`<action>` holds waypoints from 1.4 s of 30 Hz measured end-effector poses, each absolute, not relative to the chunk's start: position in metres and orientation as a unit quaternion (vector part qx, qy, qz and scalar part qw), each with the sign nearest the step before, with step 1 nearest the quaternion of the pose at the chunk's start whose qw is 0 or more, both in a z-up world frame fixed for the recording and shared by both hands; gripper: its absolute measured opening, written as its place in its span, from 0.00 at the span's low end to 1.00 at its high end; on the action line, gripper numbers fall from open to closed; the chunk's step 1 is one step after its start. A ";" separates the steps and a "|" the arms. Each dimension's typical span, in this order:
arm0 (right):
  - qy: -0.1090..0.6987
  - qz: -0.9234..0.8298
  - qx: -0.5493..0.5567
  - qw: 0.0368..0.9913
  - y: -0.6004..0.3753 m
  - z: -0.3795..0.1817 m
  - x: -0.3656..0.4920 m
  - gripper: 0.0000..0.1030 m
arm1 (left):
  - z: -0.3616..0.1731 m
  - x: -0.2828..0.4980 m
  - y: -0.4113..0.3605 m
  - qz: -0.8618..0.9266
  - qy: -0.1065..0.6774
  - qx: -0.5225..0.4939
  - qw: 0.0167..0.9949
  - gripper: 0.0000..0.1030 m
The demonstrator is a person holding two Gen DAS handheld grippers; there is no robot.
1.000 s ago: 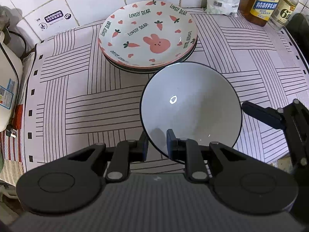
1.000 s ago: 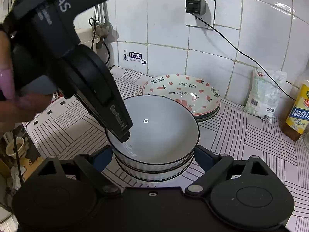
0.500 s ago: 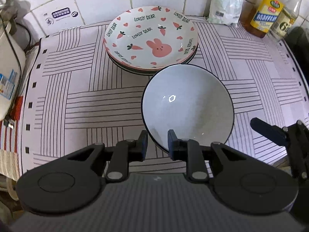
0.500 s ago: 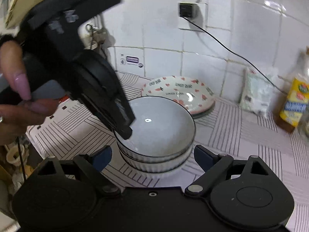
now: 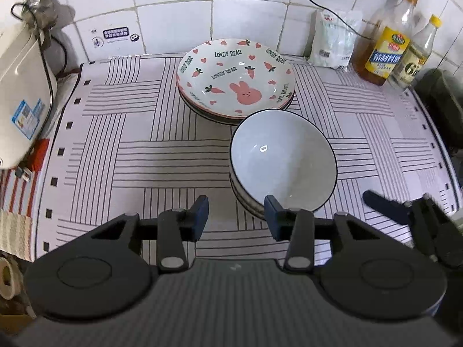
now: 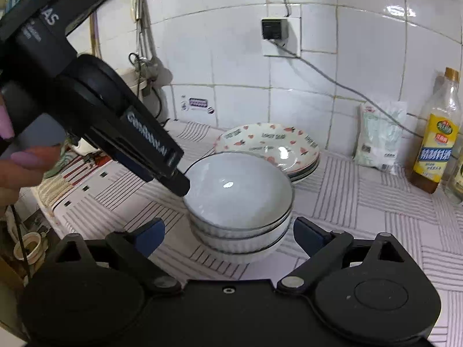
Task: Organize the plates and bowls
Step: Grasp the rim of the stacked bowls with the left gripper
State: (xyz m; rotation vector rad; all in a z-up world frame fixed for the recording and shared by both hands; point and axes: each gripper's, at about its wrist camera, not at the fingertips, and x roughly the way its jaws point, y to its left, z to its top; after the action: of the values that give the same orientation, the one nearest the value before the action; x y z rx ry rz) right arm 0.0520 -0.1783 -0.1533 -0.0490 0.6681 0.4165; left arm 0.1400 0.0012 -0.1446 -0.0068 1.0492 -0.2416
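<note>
Beside the glossy ribbed bowl stack (image 5: 282, 156), both hand-held grippers, left (image 5: 236, 217) and right (image 6: 228, 235), stand spread, empty.

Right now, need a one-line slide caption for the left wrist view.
Open left gripper beside stacked white black-rimmed bowls, with bunny-print plates stacked behind on the striped cloth.

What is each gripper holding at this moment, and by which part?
Nothing is held. The left gripper has just been opening; its jaws stand apart at the near rim of the top bowl without pressing it. The right gripper is open around the bowl stack.
</note>
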 end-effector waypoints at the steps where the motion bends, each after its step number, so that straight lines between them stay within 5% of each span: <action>1: 0.327 0.204 -0.023 0.922 -0.177 -0.156 0.051 0.95 | -0.145 0.138 0.006 -0.116 0.496 -0.012 0.860 0.46; 12: 0.373 0.149 0.010 0.916 -0.169 -0.221 0.061 0.97 | -0.179 0.148 0.050 -0.165 0.508 -0.179 0.826 0.56; 42: 0.328 0.193 -0.001 0.924 -0.162 -0.252 0.111 0.98 | -0.229 0.191 0.017 -0.231 0.488 -0.145 0.829 0.53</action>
State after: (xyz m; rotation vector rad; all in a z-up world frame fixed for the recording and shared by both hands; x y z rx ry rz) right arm 0.1110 -0.1619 -0.2524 -0.0028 0.6740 0.3969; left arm 0.1907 0.0171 -0.2295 -0.3074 1.0350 -0.4907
